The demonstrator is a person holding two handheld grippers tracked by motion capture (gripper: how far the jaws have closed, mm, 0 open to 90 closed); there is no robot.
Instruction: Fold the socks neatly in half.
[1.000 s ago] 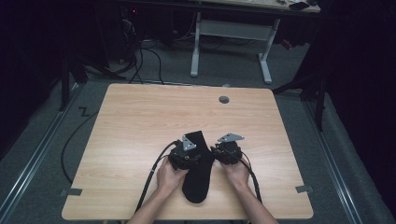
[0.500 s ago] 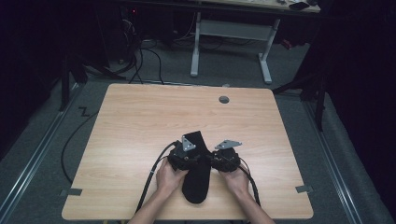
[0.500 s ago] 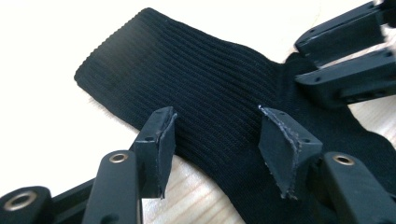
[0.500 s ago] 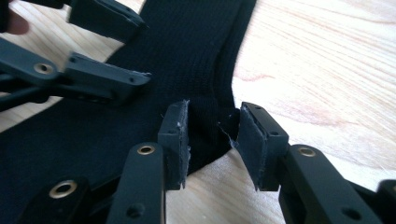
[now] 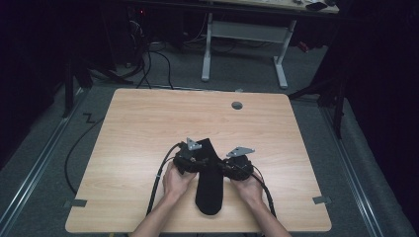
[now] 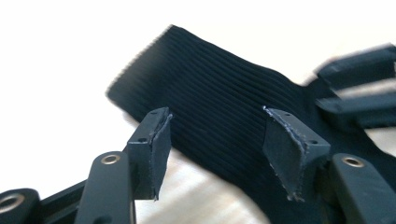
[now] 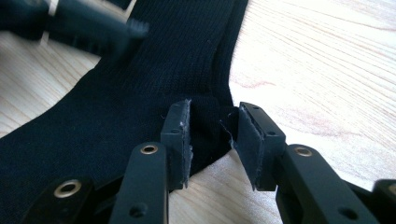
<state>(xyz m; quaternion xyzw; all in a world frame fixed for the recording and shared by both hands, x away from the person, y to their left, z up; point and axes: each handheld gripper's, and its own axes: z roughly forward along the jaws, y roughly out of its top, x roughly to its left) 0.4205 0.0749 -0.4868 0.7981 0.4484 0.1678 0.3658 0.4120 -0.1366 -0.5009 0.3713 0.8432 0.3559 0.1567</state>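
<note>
A black ribbed sock (image 5: pixel 210 192) lies lengthwise near the front edge of the wooden table (image 5: pixel 148 128). My left gripper (image 5: pixel 193 160) sits at the sock's left side near the cuff. Its jaws stand wide apart over the ribbed cuff (image 6: pixel 210 93) and have just been opening; the pads (image 6: pixel 159 144) do not press the fabric. My right gripper (image 5: pixel 233 167) is at the sock's right edge. Its jaws have just been closing a little, with a raised fold of the sock's edge (image 7: pixel 210 121) between the pads (image 7: pixel 180 135), which stand apart. Both (image 7: pixel 215 140) (image 6: pixel 222 144) are hand-held.
A round grommet hole (image 5: pixel 237 105) sits at the far middle of the table. Bare wood stretches left, right and beyond the sock. Black cables (image 5: pixel 160 177) trail from the grippers over the front edge. A white desk frame (image 5: pixel 242 34) stands on the floor behind.
The right gripper has sunk slightly toward the sock's right edge. The left hand and the sock lie where they were.
</note>
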